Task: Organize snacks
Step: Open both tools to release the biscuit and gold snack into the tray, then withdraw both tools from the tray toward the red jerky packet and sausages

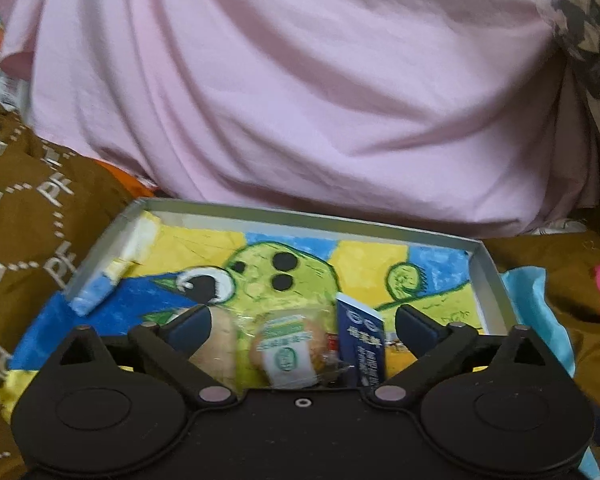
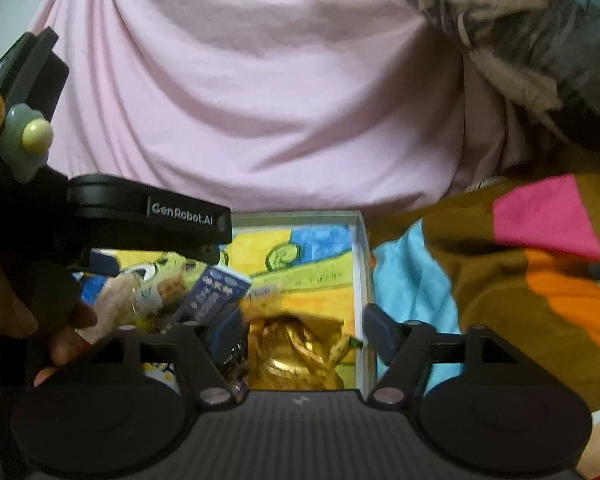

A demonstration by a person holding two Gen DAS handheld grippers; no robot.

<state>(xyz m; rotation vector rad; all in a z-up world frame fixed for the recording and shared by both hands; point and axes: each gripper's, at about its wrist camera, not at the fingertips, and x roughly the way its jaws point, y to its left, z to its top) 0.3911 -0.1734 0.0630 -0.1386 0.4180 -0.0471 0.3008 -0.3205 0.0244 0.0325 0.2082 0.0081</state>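
Presently inside the shallow box (image 2: 361, 280): gold-wrapped snack (image 2: 296, 356) directly ahead of right hand-held gripper (image 2: 304, 332), between parted jaws, unclamped. Wrapped bun (image 1: 288, 348) and upright blue packet (image 1: 360, 340) between left hand-held gripper (image 1: 302, 320) jaws, spread wide, gripping nothing.

Matte black gripper (image 1: 303, 322) bodies with round discs, silver screws, blue-padded fingers (image 1: 416, 326).
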